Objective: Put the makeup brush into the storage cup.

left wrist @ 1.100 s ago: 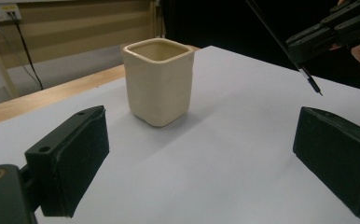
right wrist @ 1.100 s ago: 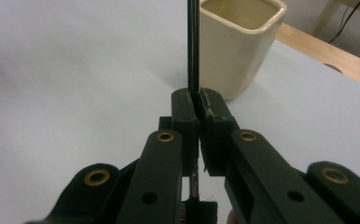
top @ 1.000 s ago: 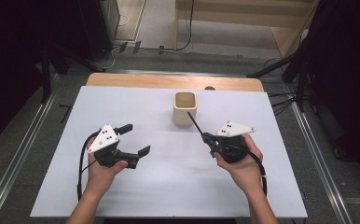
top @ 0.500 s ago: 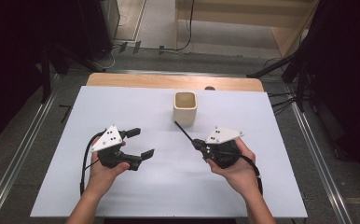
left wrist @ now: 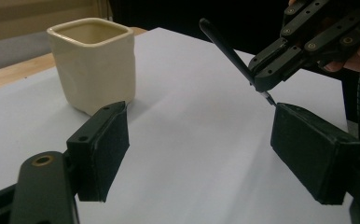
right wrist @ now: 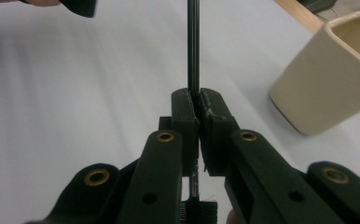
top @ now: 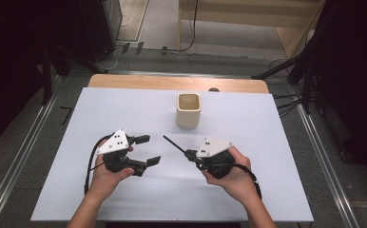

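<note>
The thin black stick-like tool (top: pixel 174 144), apparently a small brush with bristles at its lower end, is clamped between the closed jaws of the right gripper (top: pixel 189 155) and is held above the white table (top: pixel 267 123), its free end pointing toward the left gripper (top: pixel 146 149). In the right gripper view the shaft (right wrist: pixel 193 46) is seen rising straight out of the pinched pads. The jaws of the left gripper have just been closing, yet they stand apart with nothing between them; in the left gripper view the tool (left wrist: pixel 225 49) hangs just above the right-hand pad (left wrist: pixel 308 149).

A handover appears to be in hand. It would be done well if the shaft were brought squarely between the left pads, gripped at mid-length, and released by the right gripper only once that grip is firm. The cream square ceramic cup (top: pixel 189 110), standing upright farther back on the table, should be kept clear of the free end.
</note>
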### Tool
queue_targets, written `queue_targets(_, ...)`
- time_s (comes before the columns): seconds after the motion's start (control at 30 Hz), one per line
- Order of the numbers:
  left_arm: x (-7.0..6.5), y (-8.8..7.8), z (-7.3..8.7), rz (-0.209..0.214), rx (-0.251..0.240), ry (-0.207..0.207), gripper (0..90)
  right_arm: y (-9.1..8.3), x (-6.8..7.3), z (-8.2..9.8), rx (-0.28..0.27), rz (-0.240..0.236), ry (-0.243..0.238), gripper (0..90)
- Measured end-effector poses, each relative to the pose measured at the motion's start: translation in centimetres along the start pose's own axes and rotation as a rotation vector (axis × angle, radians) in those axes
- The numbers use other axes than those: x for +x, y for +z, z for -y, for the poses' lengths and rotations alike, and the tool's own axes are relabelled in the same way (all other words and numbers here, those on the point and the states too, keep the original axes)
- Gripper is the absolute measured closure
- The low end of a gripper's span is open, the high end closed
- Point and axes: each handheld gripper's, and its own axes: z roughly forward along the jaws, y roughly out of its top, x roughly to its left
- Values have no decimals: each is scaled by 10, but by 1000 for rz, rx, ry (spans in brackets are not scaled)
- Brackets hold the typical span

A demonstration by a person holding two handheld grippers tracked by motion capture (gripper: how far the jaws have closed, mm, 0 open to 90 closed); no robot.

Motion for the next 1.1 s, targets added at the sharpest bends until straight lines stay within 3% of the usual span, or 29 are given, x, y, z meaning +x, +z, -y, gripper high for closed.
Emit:
queue_targets(0.43, -3, 5, -1, 109, 25, -7, 341, 12, 17, -3, 47, -48, -106, 870)
queue_targets(0.87, -1, 11, -2, 258, 93, -26, 561, 18, 28, -4, 64, -79, -196, 870)
queue_targets(1.1, 1, 13, -1, 296, 123, -36, 659, 19, 30, -4, 65, -88, -231, 870)
